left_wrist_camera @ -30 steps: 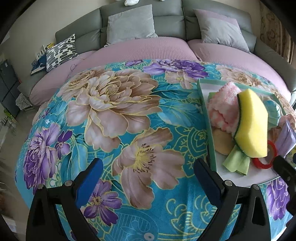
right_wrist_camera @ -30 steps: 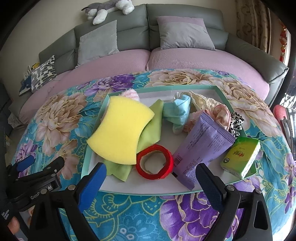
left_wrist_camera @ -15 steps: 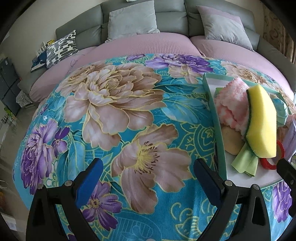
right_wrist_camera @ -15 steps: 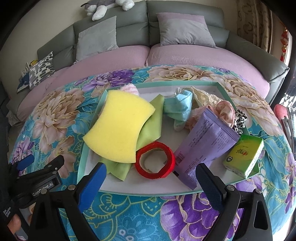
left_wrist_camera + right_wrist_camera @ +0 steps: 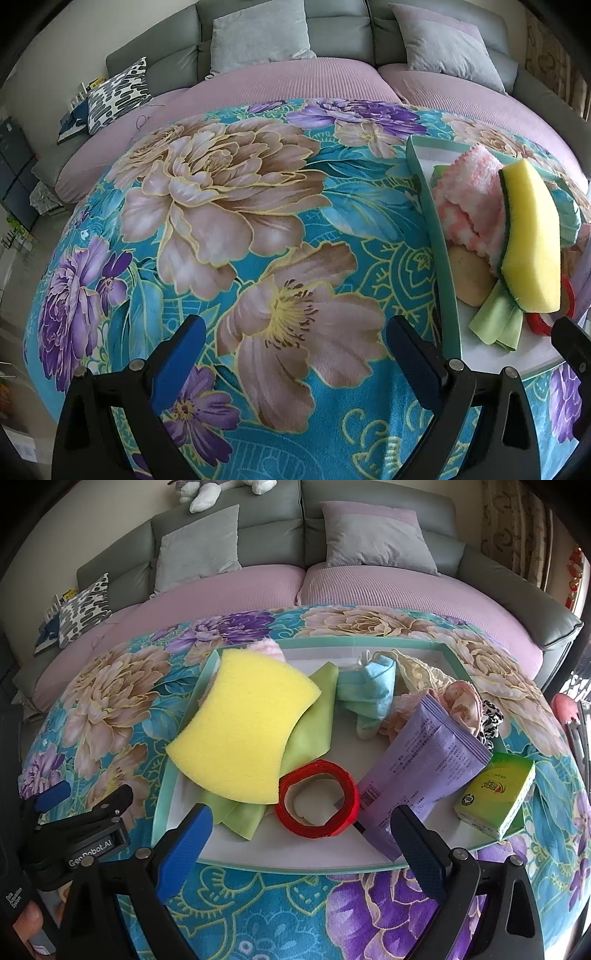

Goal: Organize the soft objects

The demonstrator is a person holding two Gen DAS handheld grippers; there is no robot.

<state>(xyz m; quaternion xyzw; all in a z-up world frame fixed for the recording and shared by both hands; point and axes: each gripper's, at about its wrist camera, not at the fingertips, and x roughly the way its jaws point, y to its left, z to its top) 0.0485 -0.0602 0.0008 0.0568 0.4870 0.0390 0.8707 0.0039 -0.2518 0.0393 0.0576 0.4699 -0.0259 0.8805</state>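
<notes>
A teal-rimmed tray (image 5: 162, 797) lies on a floral blanket and holds a yellow sponge (image 5: 243, 731), a green cloth (image 5: 314, 716), a light-blue cloth (image 5: 373, 694), a red tape roll (image 5: 317, 801), a purple pouch (image 5: 424, 760), a green tissue pack (image 5: 495, 797) and lacy and pink fabrics. My right gripper (image 5: 306, 845) stands open just in front of the tape roll at the tray's near edge. In the left wrist view the tray (image 5: 439, 258), a pink fluffy cloth (image 5: 469, 199) and the sponge (image 5: 532, 240) sit at the right. My left gripper (image 5: 295, 354) is open over bare blanket left of the tray.
The floral blanket (image 5: 221, 206) covers a rounded surface that drops off at the near and left edges. A grey sofa with lilac seats (image 5: 369, 583), grey cushions and a plush toy (image 5: 221, 491) stands behind. The left gripper's body (image 5: 81, 834) shows at the right wrist view's lower left.
Both views have crept forward and lower over the blanket: the tray and its objects look slightly nearer. Both grippers remain open and nothing on the tray has moved.
</notes>
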